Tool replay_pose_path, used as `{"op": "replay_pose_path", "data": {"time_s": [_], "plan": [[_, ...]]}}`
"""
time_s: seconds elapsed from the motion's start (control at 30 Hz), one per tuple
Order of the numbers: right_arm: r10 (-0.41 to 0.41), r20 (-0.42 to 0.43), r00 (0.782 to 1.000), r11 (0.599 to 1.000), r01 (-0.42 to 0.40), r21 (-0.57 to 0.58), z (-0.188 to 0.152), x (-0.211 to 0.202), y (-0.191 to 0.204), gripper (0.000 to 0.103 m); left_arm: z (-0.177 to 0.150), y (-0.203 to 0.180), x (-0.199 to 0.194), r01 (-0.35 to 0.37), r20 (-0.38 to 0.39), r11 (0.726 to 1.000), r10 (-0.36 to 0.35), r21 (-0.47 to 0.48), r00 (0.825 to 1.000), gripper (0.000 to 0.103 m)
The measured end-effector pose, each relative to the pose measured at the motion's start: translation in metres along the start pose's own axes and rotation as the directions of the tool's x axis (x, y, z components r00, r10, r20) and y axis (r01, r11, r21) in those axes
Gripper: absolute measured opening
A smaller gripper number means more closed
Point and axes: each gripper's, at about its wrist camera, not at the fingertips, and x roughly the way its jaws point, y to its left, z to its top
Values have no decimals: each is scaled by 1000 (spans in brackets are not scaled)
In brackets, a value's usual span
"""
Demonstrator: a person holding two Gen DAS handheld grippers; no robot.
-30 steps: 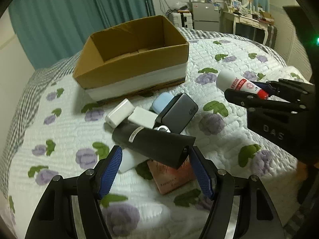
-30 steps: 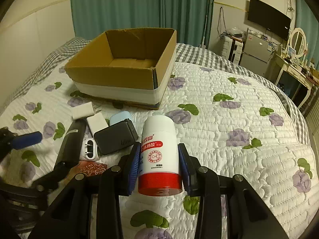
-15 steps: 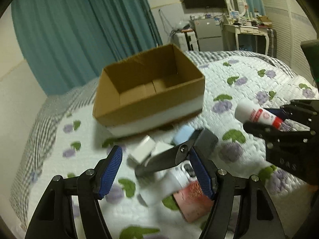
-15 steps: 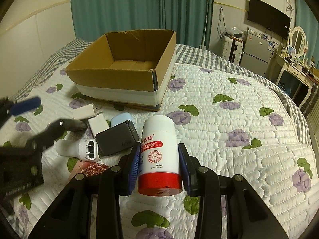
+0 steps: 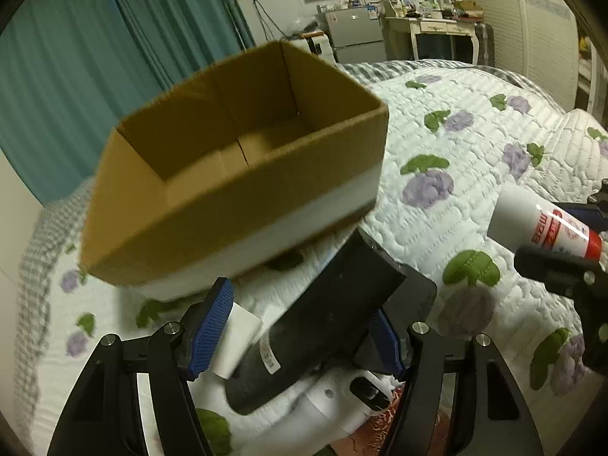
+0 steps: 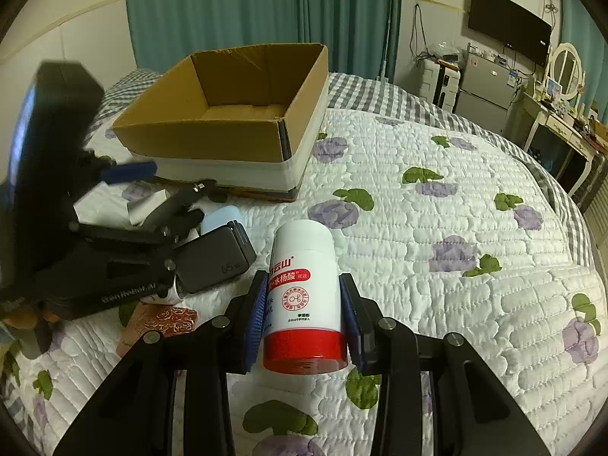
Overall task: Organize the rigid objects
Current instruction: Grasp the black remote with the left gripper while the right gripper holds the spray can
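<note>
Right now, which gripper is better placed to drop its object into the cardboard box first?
Probably left. The left gripper holds the black case raised, close to the cardboard box. The right gripper holds the white bottle farther back over the quilt.

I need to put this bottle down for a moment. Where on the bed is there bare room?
The quilt right of the bottle is bare across to the bed's edge. The cardboard box looks empty inside. It is crowded left of the bottle: the black charger, white plugs and pink card.

Quilted bed bears cardboard box, seemingly chargers.
</note>
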Motion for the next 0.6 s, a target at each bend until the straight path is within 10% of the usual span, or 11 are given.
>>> {"op": "replay_pose_path", "data": {"time_s": [0.07, 0.6], "plan": [[4, -5, 1000, 1000, -4, 3, 0, 2, 0, 36, -2, 1, 0, 14, -6, 1000, -14, -8, 1000, 33], [20, 100, 995, 1000, -18, -18, 25, -31, 13, 36, 21, 36, -69, 41, 111, 991, -27, -124, 993, 18]]}}
